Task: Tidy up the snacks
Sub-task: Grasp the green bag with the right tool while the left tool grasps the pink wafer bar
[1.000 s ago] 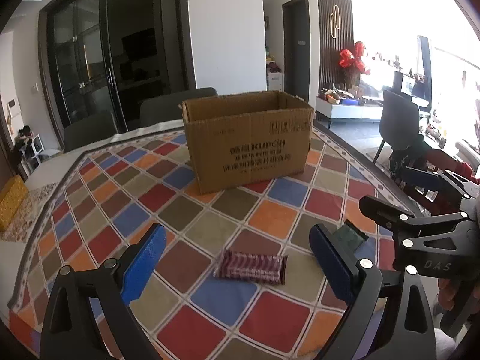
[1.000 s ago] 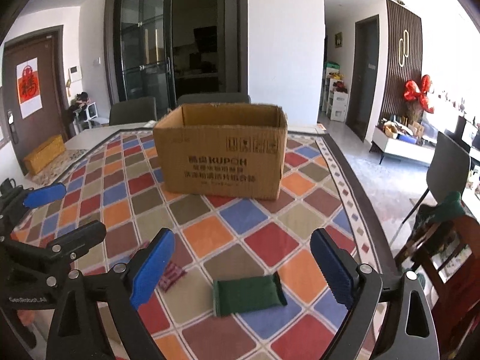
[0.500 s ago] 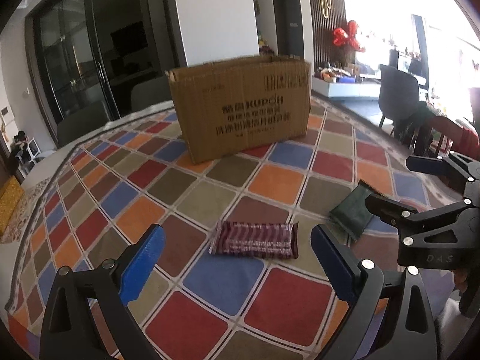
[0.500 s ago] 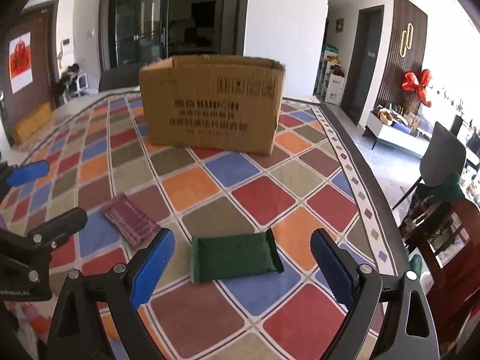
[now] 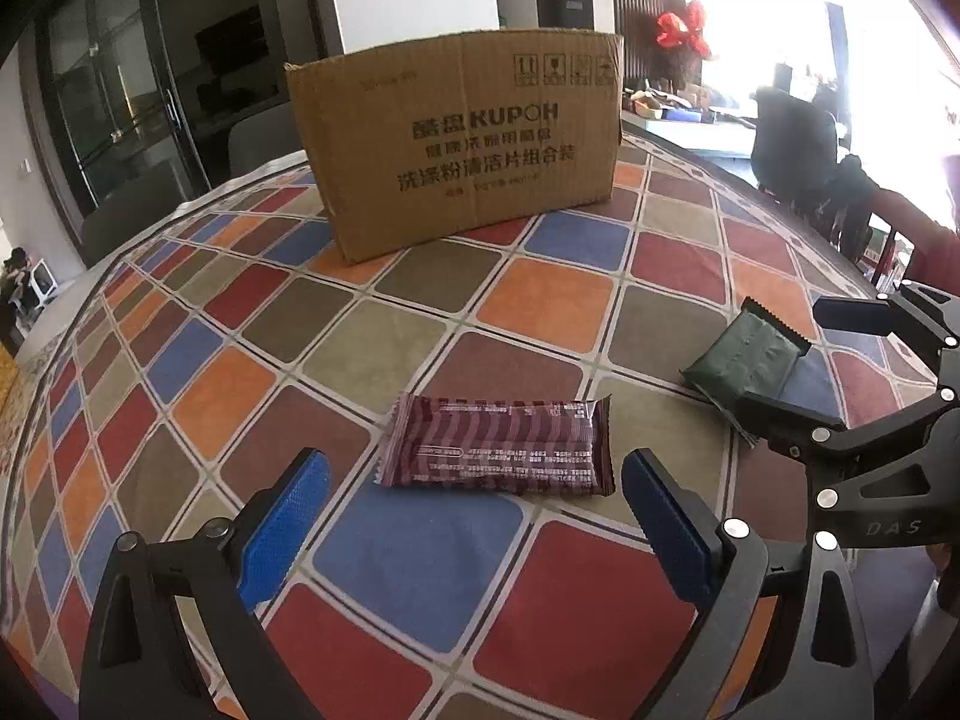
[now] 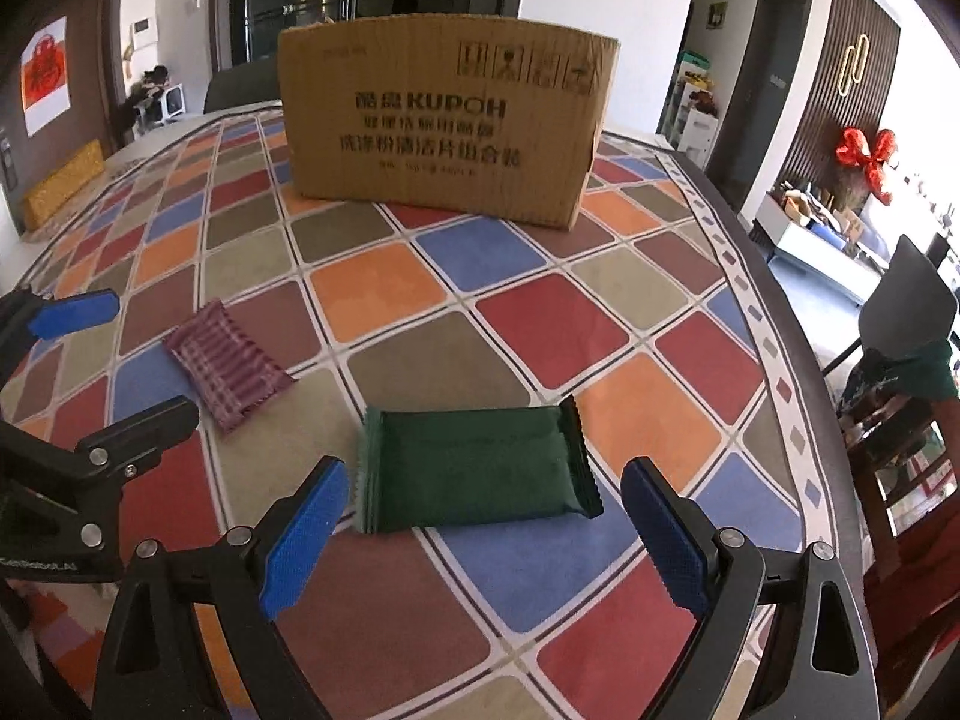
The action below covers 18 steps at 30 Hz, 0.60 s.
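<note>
Green snack (image 6: 474, 468) and maroon snack (image 5: 498, 447) lie apart, each before a released claw (image 6: 480, 534).

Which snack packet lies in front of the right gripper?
The green packet, lying between the right gripper's open fingers; the maroon striped packet lies farther left.

cardboard box (image 5: 462, 138): corrugated brown board, matt, black print, top edge slightly ragged; tablecloth (image 5: 540, 306): woven cloth look, matt, slightly napped; maroon snack pack (image 5: 498, 447): thin plastic film, faint sheen, crimped ends; green snack pack (image 6: 474, 468): matt plastic film, serrated end seals; left gripper (image 5: 474, 531) and right gripper (image 6: 483, 540): black matt plastic frames, small shiny metal screw heads; finger pads (image 6: 303, 537): blue, finely ribbed, rubbery look
</note>
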### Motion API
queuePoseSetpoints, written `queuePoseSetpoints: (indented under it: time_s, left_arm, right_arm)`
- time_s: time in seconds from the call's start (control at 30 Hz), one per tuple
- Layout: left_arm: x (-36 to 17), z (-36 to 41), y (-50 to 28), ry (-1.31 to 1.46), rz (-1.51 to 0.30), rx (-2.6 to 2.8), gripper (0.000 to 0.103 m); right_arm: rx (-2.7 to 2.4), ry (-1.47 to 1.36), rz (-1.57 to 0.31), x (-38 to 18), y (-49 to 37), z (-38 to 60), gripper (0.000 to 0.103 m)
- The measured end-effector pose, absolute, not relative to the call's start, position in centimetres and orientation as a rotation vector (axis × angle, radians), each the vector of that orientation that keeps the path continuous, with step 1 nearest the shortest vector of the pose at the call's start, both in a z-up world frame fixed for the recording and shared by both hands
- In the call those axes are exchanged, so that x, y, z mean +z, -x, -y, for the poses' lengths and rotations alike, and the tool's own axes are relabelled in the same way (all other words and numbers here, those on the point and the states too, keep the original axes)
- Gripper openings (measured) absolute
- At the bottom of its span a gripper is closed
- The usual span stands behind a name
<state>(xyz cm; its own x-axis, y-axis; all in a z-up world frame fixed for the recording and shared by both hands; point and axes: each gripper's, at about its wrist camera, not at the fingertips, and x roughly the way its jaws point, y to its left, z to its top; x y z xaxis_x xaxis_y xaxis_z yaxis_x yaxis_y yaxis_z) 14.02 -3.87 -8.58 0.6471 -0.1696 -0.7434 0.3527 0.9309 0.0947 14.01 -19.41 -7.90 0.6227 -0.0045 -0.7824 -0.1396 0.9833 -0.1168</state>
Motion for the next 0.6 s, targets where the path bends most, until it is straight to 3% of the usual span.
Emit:
queuePoseSetpoints:
  time_s: [0.6]
  left_arm:
    - [-10.6, 4.2, -16.4, -0.205, -0.896, -0.345, 0.099]
  right_arm:
    - [0.119, 0.098, -0.983, -9.9, -16.1, 20.0, 0.093]
